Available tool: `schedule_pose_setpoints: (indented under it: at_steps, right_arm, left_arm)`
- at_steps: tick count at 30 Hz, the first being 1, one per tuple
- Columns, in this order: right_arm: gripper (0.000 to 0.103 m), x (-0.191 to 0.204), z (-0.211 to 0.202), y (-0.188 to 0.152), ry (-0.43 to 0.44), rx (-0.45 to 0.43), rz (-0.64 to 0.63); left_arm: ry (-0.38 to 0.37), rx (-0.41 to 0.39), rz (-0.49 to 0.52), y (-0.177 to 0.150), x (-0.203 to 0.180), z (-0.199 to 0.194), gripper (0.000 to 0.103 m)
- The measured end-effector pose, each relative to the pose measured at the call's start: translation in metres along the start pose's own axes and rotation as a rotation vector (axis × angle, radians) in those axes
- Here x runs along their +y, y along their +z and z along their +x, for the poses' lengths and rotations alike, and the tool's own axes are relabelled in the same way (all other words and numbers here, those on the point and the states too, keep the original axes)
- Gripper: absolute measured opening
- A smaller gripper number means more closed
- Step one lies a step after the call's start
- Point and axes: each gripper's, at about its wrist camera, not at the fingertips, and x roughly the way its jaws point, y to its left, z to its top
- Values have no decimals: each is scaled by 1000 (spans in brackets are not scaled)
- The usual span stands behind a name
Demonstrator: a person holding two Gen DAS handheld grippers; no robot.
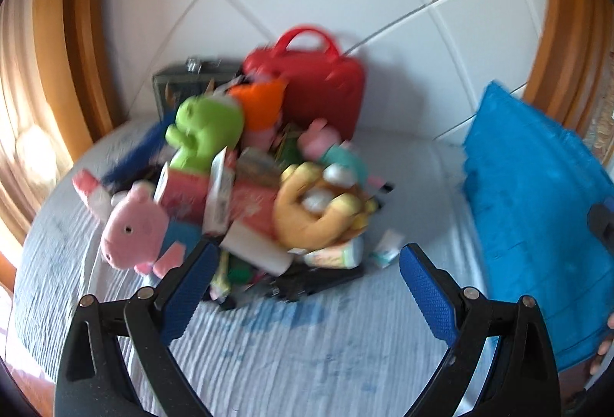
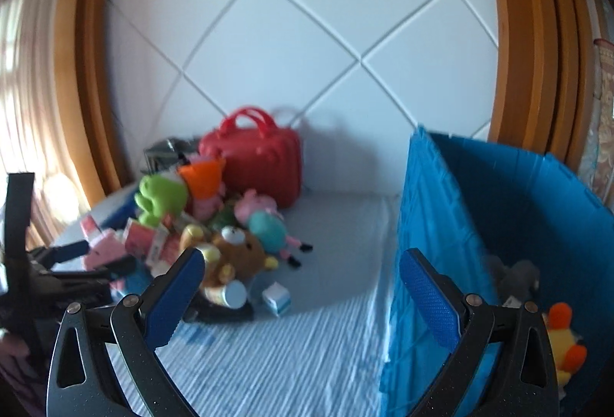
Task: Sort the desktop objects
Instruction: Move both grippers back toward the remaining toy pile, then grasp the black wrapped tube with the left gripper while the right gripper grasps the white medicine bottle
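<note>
Both the left gripper [image 1: 305, 275] and right gripper [image 2: 301, 281] are held apart, empty, before the toy pile [image 1: 238, 187] beside the blue bin [image 2: 479, 225].

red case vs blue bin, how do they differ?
The red case is shut, with carry handles up; the blue bin is open-topped and already holds plush toys. The case stands behind the toy pile against the headboard; the bin stands apart, to the pile's right. The bin looks larger. Both rest on the striped sheet.
</note>
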Motion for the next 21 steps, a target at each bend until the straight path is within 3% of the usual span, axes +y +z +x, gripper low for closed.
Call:
schedule_pose_setpoints:
  at_steps: [7, 10, 16, 21]
  right_arm:
    - [103, 4, 82, -39, 29, 196, 43]
    - [103, 7, 109, -50, 30, 244, 43]
    - [103, -8, 156, -74, 0, 359, 67]
    - [103, -21, 185, -92, -27, 436, 81]
  left_arm:
    - [3, 149, 4, -27, 35, 78, 97]
    - [12, 219, 45, -38, 29, 110, 97]
    - [-44, 321, 143, -55, 3, 168, 97]
    - [-74, 370, 196, -64, -14, 207, 97]
